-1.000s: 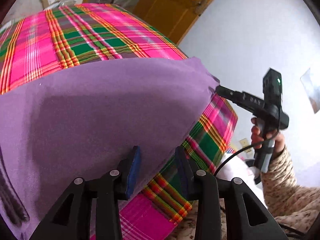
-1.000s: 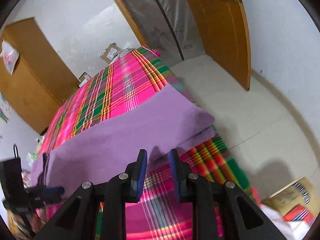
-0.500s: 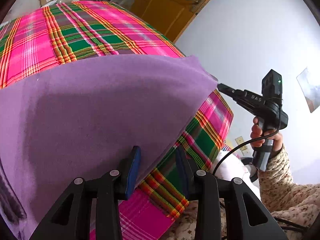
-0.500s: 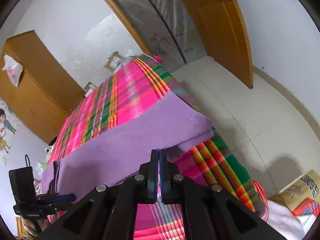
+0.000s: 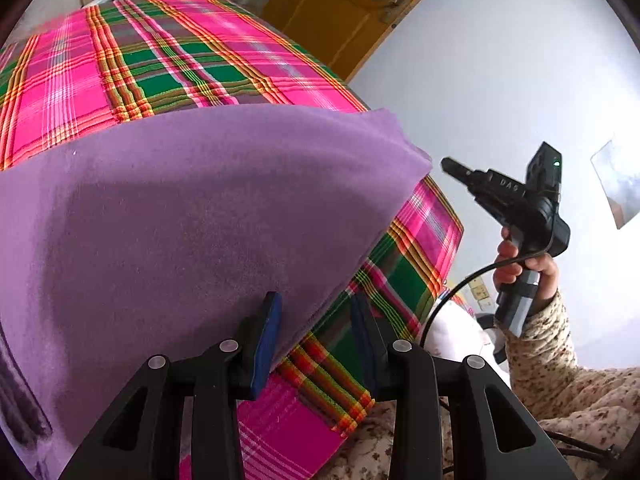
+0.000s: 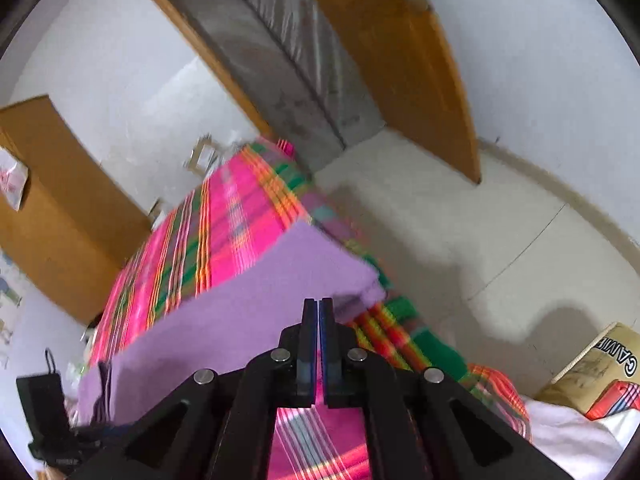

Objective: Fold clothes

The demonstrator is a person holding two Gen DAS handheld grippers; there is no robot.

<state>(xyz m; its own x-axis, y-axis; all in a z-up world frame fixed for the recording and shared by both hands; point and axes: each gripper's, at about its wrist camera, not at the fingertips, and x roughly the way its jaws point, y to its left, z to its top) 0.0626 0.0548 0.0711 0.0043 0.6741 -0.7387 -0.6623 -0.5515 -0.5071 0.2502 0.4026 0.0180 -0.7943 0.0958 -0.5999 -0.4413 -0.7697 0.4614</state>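
A purple garment [image 5: 192, 216] lies folded flat on the pink and green plaid bed cover [image 5: 168, 68]. My left gripper [image 5: 318, 308] is open at the garment's near edge: one blue pad sits over the purple cloth and the other over the plaid, holding nothing. In the left wrist view a hand holds my right gripper [image 5: 450, 165] just off the garment's right corner, not touching it. In its own view the right gripper [image 6: 318, 305] is shut, pads together, with the purple garment [image 6: 256, 312] beyond it. The left gripper's dark body [image 6: 44, 412] shows blurred at the far end.
An orange wooden door [image 6: 404, 68] stands open over a pale tiled floor [image 6: 460, 232] to the right of the bed. A wooden wardrobe [image 6: 52, 200] stands at the left. A cardboard box [image 6: 600, 360] and white bedding [image 6: 568, 436] lie at the near right. A patterned sleeve [image 5: 560, 364] is beside me.
My right gripper has gone from open to shut and drawn back off the garment's corner. The left gripper stays open at the near edge; the garment lies still.
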